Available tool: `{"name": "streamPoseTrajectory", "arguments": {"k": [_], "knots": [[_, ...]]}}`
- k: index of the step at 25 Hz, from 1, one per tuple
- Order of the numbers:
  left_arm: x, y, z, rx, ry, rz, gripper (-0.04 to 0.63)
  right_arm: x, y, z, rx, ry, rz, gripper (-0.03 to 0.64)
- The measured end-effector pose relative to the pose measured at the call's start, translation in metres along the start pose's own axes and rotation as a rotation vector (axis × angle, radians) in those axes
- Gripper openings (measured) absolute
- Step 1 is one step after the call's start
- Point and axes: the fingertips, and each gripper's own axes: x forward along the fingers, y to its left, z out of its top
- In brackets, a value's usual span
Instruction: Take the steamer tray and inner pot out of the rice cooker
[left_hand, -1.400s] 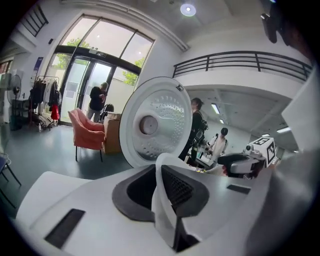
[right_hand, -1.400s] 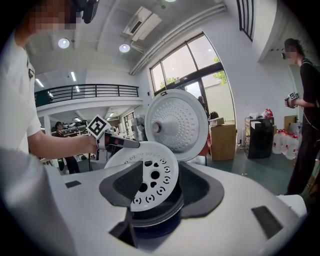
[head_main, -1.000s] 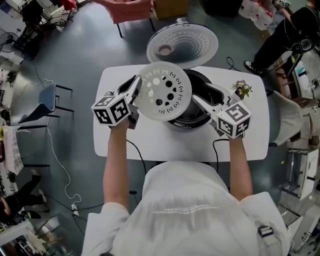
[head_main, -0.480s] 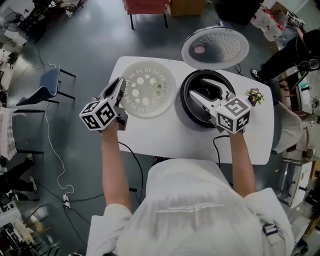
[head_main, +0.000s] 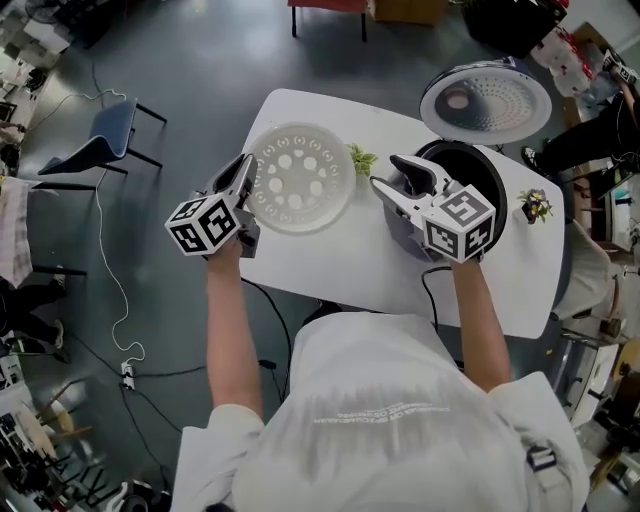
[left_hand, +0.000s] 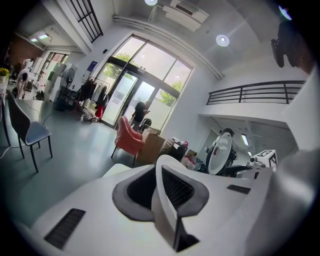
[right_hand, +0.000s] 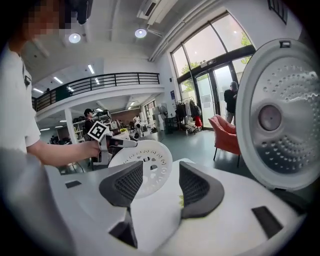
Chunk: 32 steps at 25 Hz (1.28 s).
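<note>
You had the steamer tray (head_main: 300, 180) clamped in your left gripper (head_main: 245, 165), centre-left; your empty, wide-open right gripper (head_main: 388, 172) probably needed the inner pot (head_main: 468, 168) next.

Head view: steeply down on white rounded table (head_main: 330, 262); gripper views: low, near-level, close; all share white perforated round steamer tray (head_main: 300, 180).

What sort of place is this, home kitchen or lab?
Probably an open lab or workshop hall, not a home kitchen: a mezzanine railing overhead, tall glass entrance doors, and the rice cooker on a lone white table on a bare grey floor.
</note>
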Motion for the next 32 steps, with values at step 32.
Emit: {"name": "streamPoseTrajectory", "arguments": {"k": [32], "knots": [[0.075,0.159,-0.126,-0.234,0.111,0.155,0.051,0.128,-0.004,-0.107,0.278,0.221,-0.063,0.227]]}}
